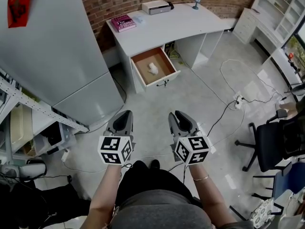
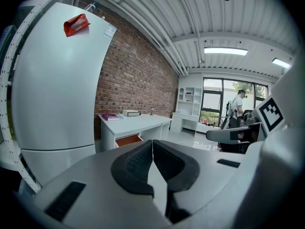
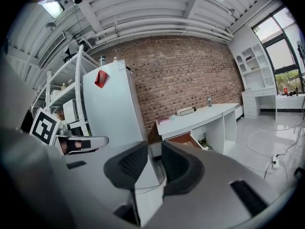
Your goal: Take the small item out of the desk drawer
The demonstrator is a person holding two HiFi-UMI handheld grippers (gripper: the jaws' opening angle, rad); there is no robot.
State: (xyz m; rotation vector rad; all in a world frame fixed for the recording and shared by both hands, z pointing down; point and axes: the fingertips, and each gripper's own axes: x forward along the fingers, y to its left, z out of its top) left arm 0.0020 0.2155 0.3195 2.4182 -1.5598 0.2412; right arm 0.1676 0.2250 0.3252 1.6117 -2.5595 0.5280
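The white desk [image 1: 190, 23] stands against the brick wall, with its wooden drawer [image 1: 164, 75] pulled open toward me. A small white item [image 1: 152, 68] lies inside the drawer. Both grippers hang low in front of me, well short of the desk and apart from it. My left gripper [image 1: 125, 114] has its jaws together, and in the left gripper view [image 2: 152, 142] the pads meet with nothing between them. My right gripper [image 1: 177, 114] shows a narrow gap between its pads [image 3: 155, 144] and holds nothing. The open drawer [image 3: 187, 139] is far ahead of it.
A tall grey fridge [image 1: 52, 46] stands left of the desk, with metal shelving [image 1: 19, 109] beside it. A pink book [image 1: 123, 22] and a white box [image 1: 156, 6] lie on the desk. Cables [image 1: 224, 111] cross the floor; an office chair [image 1: 269, 144] is at right.
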